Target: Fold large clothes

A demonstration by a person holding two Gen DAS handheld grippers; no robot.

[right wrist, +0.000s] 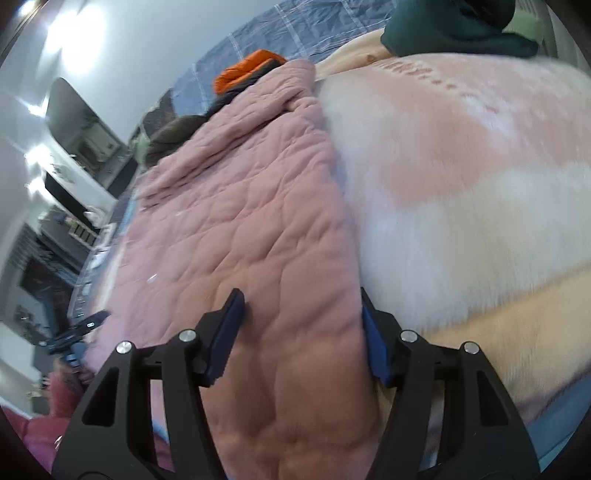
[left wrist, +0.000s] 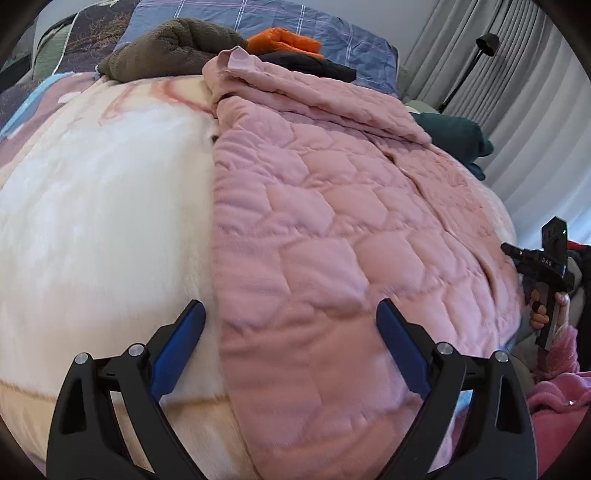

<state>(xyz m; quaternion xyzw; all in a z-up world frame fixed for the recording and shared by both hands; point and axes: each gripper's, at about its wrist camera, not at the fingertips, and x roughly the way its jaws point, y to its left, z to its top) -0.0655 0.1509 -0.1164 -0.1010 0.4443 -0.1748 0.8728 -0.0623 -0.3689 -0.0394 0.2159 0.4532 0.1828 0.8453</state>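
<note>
A pink quilted garment (left wrist: 332, 221), stitched in rounded honeycomb-like cells and softly wrinkled, lies spread lengthwise on a fluffy cream-and-peach blanket (left wrist: 103, 206) covering a bed. The left gripper (left wrist: 291, 325) hovers over the garment's near edge, its blue-padded fingers (left wrist: 184, 339) spread wide, one over the blanket and one over the pink fabric. The right gripper (right wrist: 301, 325) is also parted, straddling a strip of the garment's near end, its right finger at the garment's edge; whether the pads touch the cloth cannot be told. Seen from the left wrist, the right tool's black body carries small white lettering, too small to read with confidence. At the far end sit a brown fleece bundle (left wrist: 173, 44), an orange puffy item (left wrist: 284, 40) and a dark teal folded cloth (left wrist: 458, 136), against a blue plaid sheet (left wrist: 332, 33).
</note>
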